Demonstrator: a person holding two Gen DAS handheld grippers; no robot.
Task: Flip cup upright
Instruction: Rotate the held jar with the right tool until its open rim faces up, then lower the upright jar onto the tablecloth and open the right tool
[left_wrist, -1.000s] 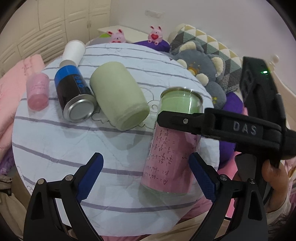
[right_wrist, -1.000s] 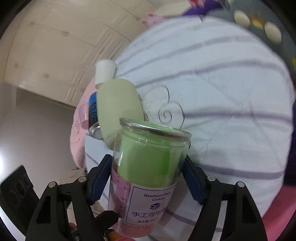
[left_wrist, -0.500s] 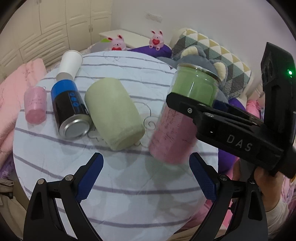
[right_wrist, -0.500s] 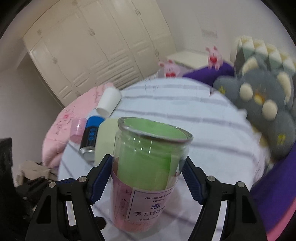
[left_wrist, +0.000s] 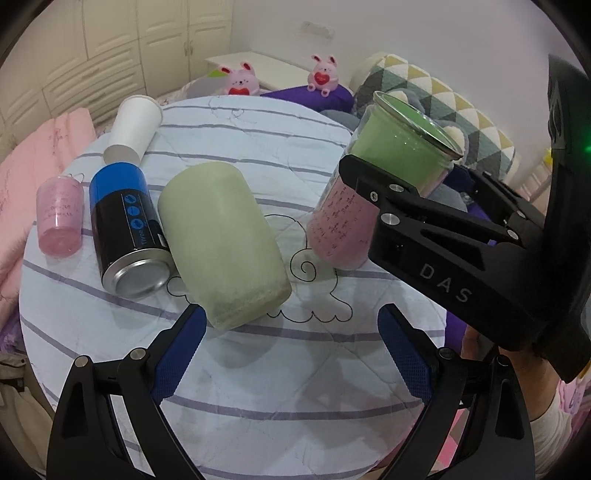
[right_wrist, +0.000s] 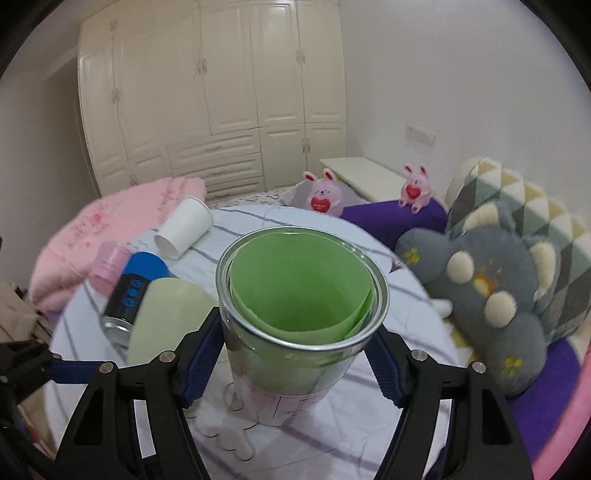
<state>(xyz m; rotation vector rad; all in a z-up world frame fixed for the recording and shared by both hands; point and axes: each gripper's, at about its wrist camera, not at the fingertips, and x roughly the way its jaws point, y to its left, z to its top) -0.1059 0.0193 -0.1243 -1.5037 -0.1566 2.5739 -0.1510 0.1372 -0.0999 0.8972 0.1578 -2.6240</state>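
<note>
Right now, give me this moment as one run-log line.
right gripper: shut on clear jar | jar: mouth up, tilted, above table | left gripper: open, empty | green cup: on its side

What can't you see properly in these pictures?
- Clear cup's base: right wrist view, hidden by its own body; left wrist view, behind the right gripper.
- Pink cup: print too small to read.
- White paper cup: inside faces away in both views.
- Left gripper: holds nothing.

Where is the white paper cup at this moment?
In the left wrist view, the white paper cup lies on its side at the far left of the round table, just behind the blue can and near the small pink cup.
</note>
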